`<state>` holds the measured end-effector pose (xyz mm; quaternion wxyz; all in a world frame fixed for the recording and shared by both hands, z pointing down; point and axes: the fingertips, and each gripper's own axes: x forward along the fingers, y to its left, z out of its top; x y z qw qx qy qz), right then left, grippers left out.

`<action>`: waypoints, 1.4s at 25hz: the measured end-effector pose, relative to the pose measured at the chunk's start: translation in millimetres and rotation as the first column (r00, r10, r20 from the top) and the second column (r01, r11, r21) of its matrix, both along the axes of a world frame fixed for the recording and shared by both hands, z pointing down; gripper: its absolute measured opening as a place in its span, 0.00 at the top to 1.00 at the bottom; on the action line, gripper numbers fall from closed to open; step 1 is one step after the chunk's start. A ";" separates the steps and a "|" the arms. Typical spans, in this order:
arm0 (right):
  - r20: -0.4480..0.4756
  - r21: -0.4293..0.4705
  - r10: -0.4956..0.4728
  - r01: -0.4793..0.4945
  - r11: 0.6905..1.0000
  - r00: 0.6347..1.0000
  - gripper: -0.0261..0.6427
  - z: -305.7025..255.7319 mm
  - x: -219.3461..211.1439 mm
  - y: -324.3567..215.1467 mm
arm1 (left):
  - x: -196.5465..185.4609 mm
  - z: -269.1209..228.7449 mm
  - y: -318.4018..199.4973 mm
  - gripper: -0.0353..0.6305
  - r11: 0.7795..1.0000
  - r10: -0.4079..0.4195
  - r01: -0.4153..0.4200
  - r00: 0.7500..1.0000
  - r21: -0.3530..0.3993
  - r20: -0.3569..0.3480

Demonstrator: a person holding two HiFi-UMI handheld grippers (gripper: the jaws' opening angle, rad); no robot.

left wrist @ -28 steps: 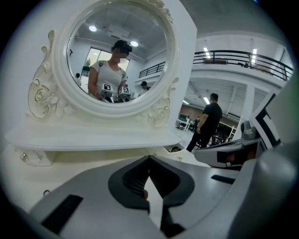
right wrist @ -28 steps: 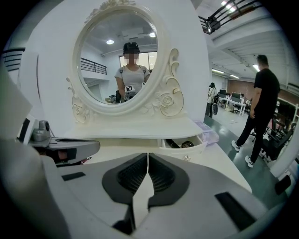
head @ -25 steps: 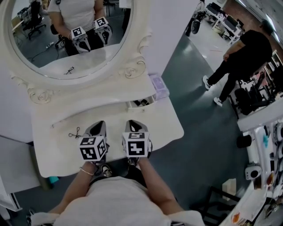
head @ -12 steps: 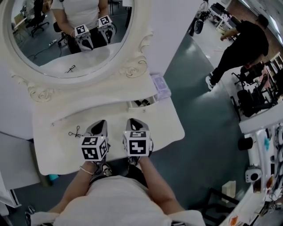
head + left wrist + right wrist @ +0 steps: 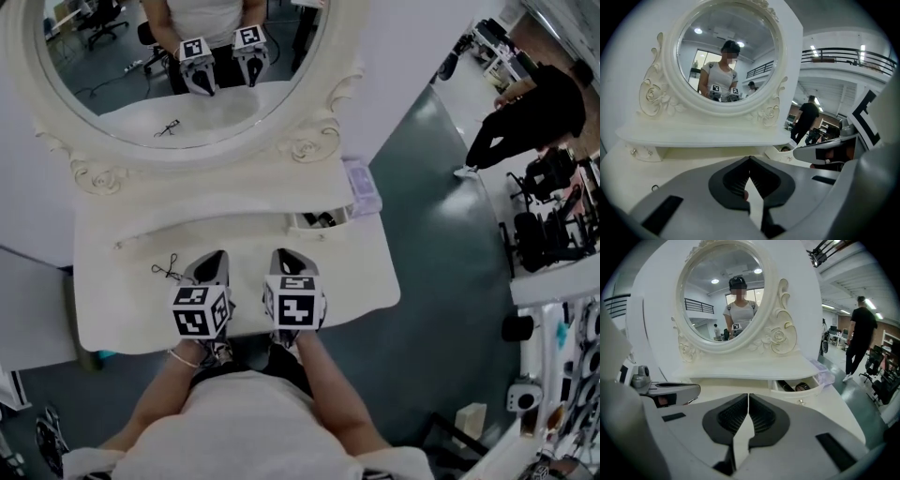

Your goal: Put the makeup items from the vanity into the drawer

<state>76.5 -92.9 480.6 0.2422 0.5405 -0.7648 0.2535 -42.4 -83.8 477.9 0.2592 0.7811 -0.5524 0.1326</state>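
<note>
left tool (image 5: 214, 259) and right tool (image 5: 286, 256) are both closed, holding nothing. a small scissor-like item (image 5: 165, 271) lies on the worktop (image 5: 122, 309) just beside the left tool; the drawer (image 5: 319, 221) stands open. better to open the left tool first, then approach low.

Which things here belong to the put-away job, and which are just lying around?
Job:
- small metal tool on the vanity top
- open drawer, dark items inside
- left gripper and right gripper, jaws shut, empty

Lying about:
- mirror
- lilac box beside it (possibly makeup, unclear)
- person in black in the background
</note>
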 end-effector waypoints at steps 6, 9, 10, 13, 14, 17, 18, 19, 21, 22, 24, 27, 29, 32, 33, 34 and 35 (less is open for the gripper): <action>0.036 -0.006 -0.176 0.176 0.984 0.984 0.93 5.2 -57.7 -5.9 | -54.1 13.8 19.6 0.94 0.983 -0.178 0.178 0.984 -0.046 -0.004; 0.050 -0.010 -0.260 0.261 0.965 0.964 0.92 7.6 -89.7 -4.8 | -83.1 21.7 30.9 0.94 0.962 -0.264 0.262 0.965 -0.069 -0.008; 0.053 -0.013 -0.283 0.284 0.959 0.958 0.92 9.4 -99.5 -3.9 | -92.1 24.4 34.9 0.94 0.955 -0.290 0.288 0.957 -0.076 -0.008; 0.076 -0.032 -0.345 0.348 0.937 0.935 0.92 17.3 -127.3 3.0 | -116.8 32.1 50.3 0.94 0.927 -0.364 0.362 0.931 -0.098 -0.007; 0.085 -0.041 -0.364 0.368 0.929 0.928 0.92 20.7 -136.0 6.1 | -124.4 34.9 55.5 0.94 0.918 -0.386 0.383 0.923 -0.105 -0.007; 0.098 -0.062 -0.402 0.409 0.910 0.910 0.92 32.0 -159.9 13.8 | -146.5 43.4 68.4 0.94 0.895 -0.434 0.430 0.901 -0.120 -0.003; 0.099 -0.066 -0.412 0.419 0.906 0.906 0.92 35.1 -167.2 16.7 | -153.5 46.0 73.3 0.94 0.888 -0.447 0.443 0.895 -0.125 -0.002; 0.100 -0.071 -0.420 0.428 0.901 0.902 0.92 37.8 -174.1 20.1 | -160.2 48.4 78.9 0.94 0.881 -0.459 0.455 0.888 -0.130 0.000; 0.102 -0.080 -0.434 0.442 0.893 0.895 0.92 42.6 -187.2 27.4 | -173.3 53.1 90.6 0.94 0.867 -0.482 0.477 0.876 -0.143 0.003; 0.103 -0.084 -0.438 0.447 0.891 0.893 0.92 44.9 -193.0 30.8 | -179.5 55.5 96.0 0.94 0.861 -0.491 0.486 0.871 -0.149 0.005; 0.105 -0.093 -0.440 0.450 0.888 0.892 0.92 49.3 -202.7 36.8 | -191.0 59.7 105.9 0.94 0.852 -0.504 0.499 0.864 -0.159 0.008; 0.107 -0.104 -0.430 0.440 0.892 0.897 0.90 55.1 -213.5 43.4 | -206.6 65.0 117.8 0.94 0.844 -0.513 0.508 0.858 -0.170 0.012; 0.108 -0.112 -0.414 0.424 0.898 0.904 0.88 59.0 -219.2 46.6 | -215.9 68.6 123.8 0.94 0.845 -0.510 0.504 0.860 -0.178 0.014; 0.105 -0.122 -0.380 0.391 0.912 0.919 0.86 65.3 -225.9 51.3 | -227.7 74.7 130.8 0.94 0.853 -0.492 0.486 0.870 -0.192 0.017; 0.105 -0.125 -0.368 0.379 0.917 0.924 0.85 67.5 -228.0 53.0 | -231.2 77.0 132.4 0.94 0.856 -0.484 0.478 0.875 -0.196 0.018; 0.104 -0.128 -0.356 0.367 0.921 0.929 0.84 69.9 -230.0 54.8 | -234.4 79.5 133.5 0.94 0.860 -0.475 0.469 0.880 -0.200 0.019; 0.103 -0.131 -0.343 0.355 0.926 0.934 0.83 72.5 -232.0 56.7 | -237.4 82.1 134.3 0.94 0.865 -0.466 0.459 0.885 -0.204 0.019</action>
